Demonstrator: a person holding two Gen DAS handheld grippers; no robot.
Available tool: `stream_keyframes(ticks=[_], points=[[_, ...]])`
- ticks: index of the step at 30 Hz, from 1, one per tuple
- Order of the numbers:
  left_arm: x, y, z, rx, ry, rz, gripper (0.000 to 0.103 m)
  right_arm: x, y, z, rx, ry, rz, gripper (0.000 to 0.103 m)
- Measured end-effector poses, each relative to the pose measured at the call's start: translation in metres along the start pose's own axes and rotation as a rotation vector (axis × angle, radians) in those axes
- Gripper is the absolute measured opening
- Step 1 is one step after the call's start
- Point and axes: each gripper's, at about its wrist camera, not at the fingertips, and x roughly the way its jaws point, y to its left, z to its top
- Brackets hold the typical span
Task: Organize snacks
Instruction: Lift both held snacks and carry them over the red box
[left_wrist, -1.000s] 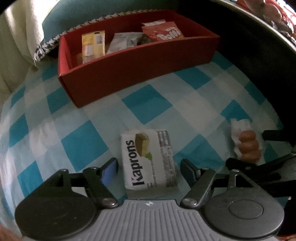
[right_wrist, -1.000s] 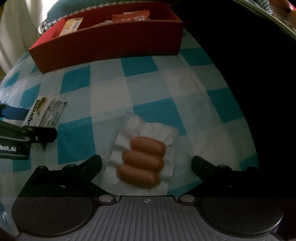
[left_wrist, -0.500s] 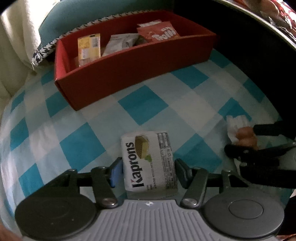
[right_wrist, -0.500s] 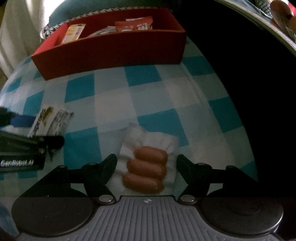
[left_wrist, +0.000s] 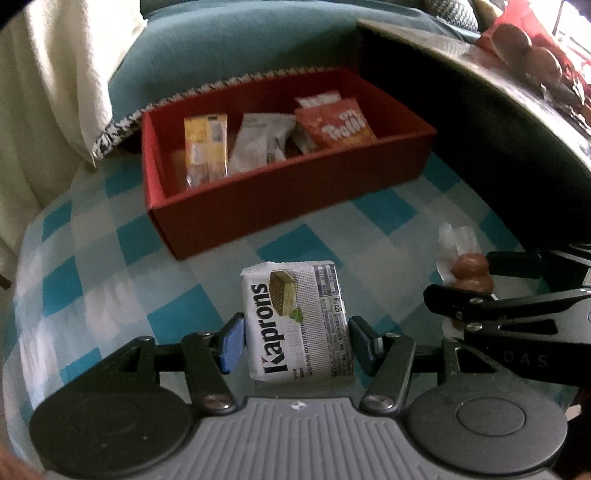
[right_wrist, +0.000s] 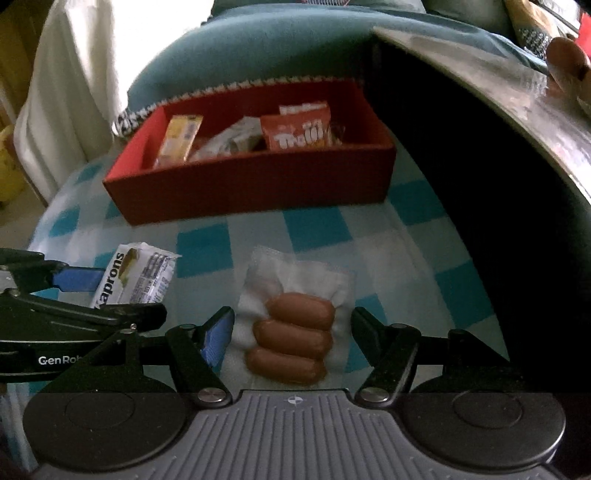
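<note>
Blue-padded fingers of the left hand-held gripper (left_wrist: 295, 343) pressed both long sides of the flat white "Kaprons" wafer packet (left_wrist: 297, 325), clamping it across its narrow width so the label faced up and the pack stayed level. It seemed raised clear of the blue-and-white checked cloth (left_wrist: 92, 280), though the lift was hard to confirm. To the right, the right hand-held gripper (right_wrist: 291, 338) was closed in on the clear vacuum pouch of three brown sausages (right_wrist: 291, 339), its pads at the plastic edges rather than on the soft meat, probably to avoid squashing it. Both tools pointed towards the far red cardboard box (right_wrist: 258, 184), which already held a yellow packet (left_wrist: 206, 147), a grey wrapper (left_wrist: 258, 144) and a red "Trolli" bag (left_wrist: 336, 125), the likely destination.
</note>
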Motion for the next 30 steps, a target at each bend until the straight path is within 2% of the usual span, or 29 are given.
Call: stream_keyframes(ticks=[20, 30], points=[[-0.017, 0.012, 0.030, -0.051, -0.096, 0.016, 0.053, -0.016, 0.002, 0.035, 0.020, -0.106, 0.024, 0.075], [-0.021, 0.026, 0.070, -0.081, -0.175, 0.041, 0.053, -0.017, 0.001, 0.076, 0.016, -0.176, 0.032, 0.075]])
